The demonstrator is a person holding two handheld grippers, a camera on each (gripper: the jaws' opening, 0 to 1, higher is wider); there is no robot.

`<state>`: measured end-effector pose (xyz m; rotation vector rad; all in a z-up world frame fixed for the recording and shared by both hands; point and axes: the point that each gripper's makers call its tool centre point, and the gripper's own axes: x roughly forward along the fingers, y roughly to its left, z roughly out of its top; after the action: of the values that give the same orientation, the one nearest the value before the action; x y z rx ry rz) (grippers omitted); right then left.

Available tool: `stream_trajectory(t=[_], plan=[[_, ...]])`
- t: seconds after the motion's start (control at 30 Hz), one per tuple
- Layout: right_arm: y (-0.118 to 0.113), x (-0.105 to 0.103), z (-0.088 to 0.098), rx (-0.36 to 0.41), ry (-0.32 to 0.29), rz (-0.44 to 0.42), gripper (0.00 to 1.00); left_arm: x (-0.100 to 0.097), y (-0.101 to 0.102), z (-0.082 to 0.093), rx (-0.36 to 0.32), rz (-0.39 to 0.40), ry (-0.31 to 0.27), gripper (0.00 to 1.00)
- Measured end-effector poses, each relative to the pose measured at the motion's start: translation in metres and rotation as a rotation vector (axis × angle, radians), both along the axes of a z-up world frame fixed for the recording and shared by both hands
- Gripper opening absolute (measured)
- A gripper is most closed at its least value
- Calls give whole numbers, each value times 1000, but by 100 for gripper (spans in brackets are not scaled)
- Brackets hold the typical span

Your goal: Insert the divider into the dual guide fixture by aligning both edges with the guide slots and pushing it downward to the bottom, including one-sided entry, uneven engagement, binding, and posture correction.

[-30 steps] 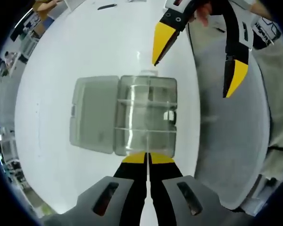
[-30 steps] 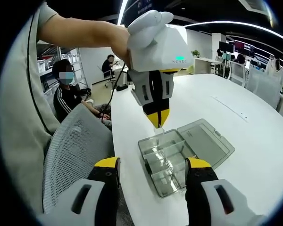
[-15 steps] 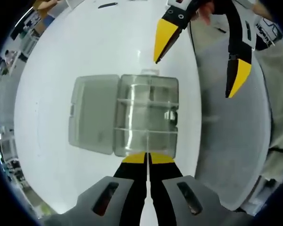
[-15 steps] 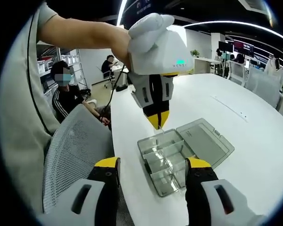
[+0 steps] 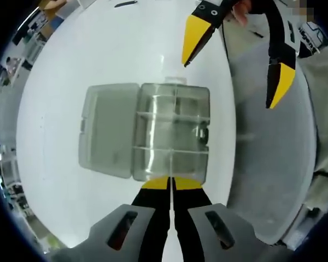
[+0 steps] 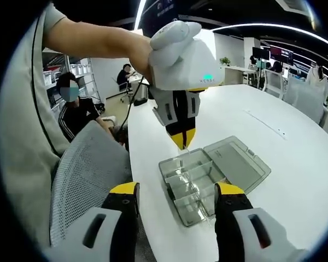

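the left tool (image 6: 182, 139) hangs above the near end of the clear box (image 5: 171, 134), its yellow jaws pressed together. in the right gripper view a thin clear sliver seems to run from its tips down toward the box; i take that for the divider (image 6: 185, 154), pinched by its top edge, but it is too glassy to be sure. held from above like that, the plate would hang upright with its two side edges free to find the guide slots, which would explain the steep, nearly vertical pose of the tool over the box.

the right tool (image 5: 235, 52) waits off to the side, jaws spread wide with nothing between them, well apart from the box. my guess is it stays free to nudge a corner if one edge catches first.

the box sits on the white tabletop (image 5: 98, 49) close to the edge where a mesh chair (image 6: 82, 180) stands, its hinged lid (image 5: 109, 131) laid flat open on the far side from the right tool. cross walls split the tray into compartments; the box's long axis runs across the left tool's line of sight, and the divider, if i read it right, stands on end with its long axis pointing down into the tray. whether its lower edge is in the slots yet, i cannot tell.
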<state>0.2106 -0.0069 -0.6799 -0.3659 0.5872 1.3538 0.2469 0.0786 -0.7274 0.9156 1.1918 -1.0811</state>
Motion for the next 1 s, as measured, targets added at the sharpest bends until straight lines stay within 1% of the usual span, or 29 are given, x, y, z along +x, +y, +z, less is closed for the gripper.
stream_trajectory(t=[0.23, 1.0], plan=[[0, 0, 0, -3, 0, 1, 52, -2, -2, -1, -1, -5, 3, 0], [0, -1, -1, -1, 5, -1, 52, 0, -3, -2, 7, -17, -10, 0]])
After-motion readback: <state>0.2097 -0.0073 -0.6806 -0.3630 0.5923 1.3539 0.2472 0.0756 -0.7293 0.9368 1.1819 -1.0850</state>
